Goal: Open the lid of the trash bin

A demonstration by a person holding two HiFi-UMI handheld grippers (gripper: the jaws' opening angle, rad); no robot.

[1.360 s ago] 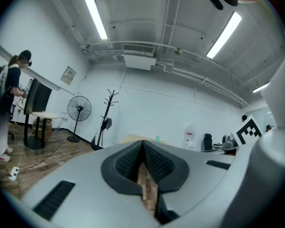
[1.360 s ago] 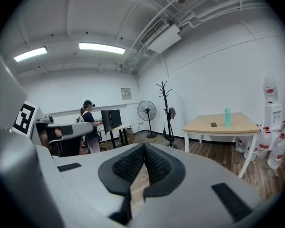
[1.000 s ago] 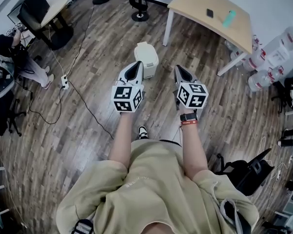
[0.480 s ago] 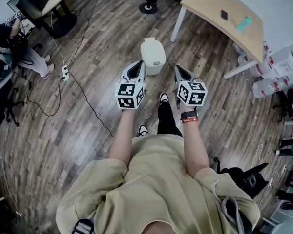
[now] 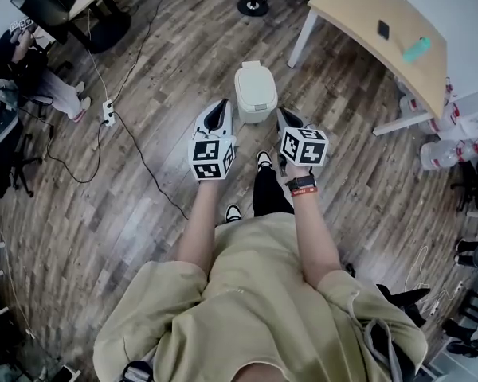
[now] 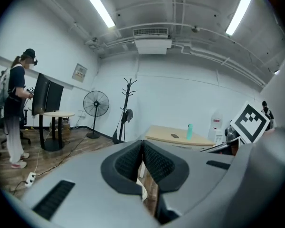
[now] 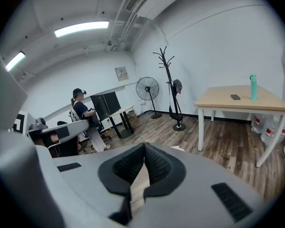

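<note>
Head view overhead, facing steeply down, both gripper views lower, near level, facing across the room, all three sharing the table (image 5: 350,14), trash bin (image 5: 255,90) perhaps the left gripper view's pale sliver.

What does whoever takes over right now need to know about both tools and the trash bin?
Left tool: shut, empty.
Right tool: shut, empty.
Trash bin: stands on the wood floor just ahead of both tools, untouched, lid down.
Done: nothing on the bin.
Left: reach the lid and lift it open.
</note>
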